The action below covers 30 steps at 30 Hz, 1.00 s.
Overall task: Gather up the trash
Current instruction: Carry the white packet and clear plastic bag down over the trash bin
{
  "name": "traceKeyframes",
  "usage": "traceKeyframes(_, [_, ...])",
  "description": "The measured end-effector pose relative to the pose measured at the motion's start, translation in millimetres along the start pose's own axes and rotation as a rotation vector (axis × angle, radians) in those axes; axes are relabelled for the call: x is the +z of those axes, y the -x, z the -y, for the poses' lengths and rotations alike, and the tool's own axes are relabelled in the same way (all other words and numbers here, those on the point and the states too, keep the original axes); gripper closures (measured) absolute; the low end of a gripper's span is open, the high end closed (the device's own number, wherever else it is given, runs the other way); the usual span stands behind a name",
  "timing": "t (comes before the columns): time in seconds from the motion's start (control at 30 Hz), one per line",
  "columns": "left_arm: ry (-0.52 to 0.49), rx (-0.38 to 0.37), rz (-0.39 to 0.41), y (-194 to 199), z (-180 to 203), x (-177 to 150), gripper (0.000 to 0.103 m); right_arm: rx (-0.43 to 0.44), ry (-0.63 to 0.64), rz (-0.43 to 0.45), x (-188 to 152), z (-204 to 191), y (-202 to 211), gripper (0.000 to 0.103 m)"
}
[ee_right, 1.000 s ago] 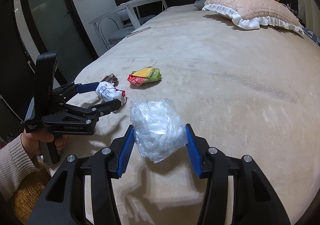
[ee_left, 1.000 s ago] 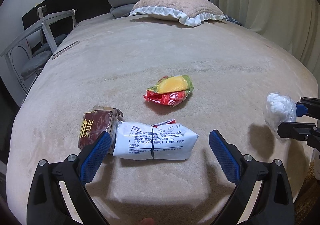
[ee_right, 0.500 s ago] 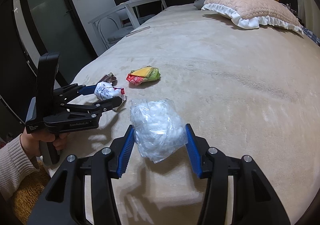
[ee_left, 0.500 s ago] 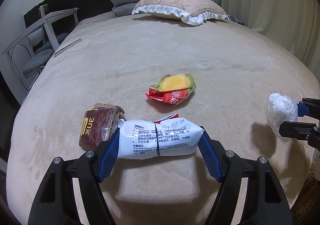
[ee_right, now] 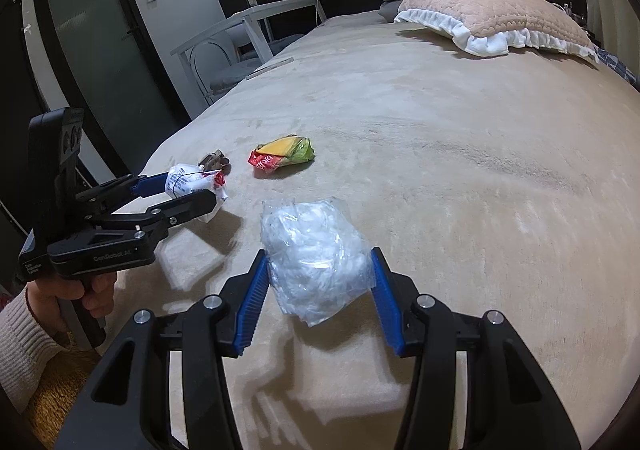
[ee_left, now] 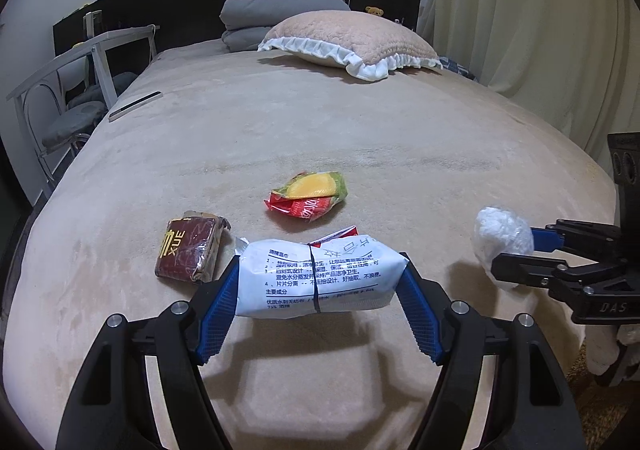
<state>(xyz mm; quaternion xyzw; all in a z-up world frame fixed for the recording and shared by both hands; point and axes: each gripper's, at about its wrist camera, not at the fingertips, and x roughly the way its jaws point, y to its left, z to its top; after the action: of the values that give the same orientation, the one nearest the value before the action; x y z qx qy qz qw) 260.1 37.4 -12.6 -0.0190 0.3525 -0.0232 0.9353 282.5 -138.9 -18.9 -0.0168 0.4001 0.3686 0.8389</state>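
Observation:
My left gripper (ee_left: 320, 282) is shut on a white wet-wipe packet (ee_left: 320, 276) with black print, lifted just off the beige bed cover (ee_left: 360, 137); the packet's shadow lies beneath it. My right gripper (ee_right: 318, 274) is shut on a crumpled clear plastic bag (ee_right: 316, 254), held above the cover. A dark red wrapper (ee_left: 190, 252) lies flat to the left of the packet. Farther back sits a red, yellow and green snack bag (ee_left: 308, 195). From the right wrist view the left gripper (ee_right: 188, 189) shows at the left with the packet (ee_right: 192, 179) between its fingers.
A pink frilled pillow (ee_left: 348, 43) and a folded grey blanket (ee_left: 272, 19) lie at the head of the bed. White chairs (ee_left: 72, 89) stand along the left side, a curtain (ee_left: 540, 29) hangs on the right. A person's hand and knit sleeve (ee_right: 24, 326) hold the left gripper.
The left gripper closed on the white packet, then lifted it off the cover and drew it back. The right gripper with the plastic bag kept still.

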Motion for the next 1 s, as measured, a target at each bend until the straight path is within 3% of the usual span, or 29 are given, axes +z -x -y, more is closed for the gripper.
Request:
traceKeyframes(0.53, [0.075,-0.044,0.101,88,24,-49,0.03,-0.008,-0.003,0.055,-36,-24,41,0.052])
traceKeyframes(1.0, [0.099,-0.057,0.124,144,47,-108,0.03,-0.013,-0.013,0.1,-106,-59,101,0.052])
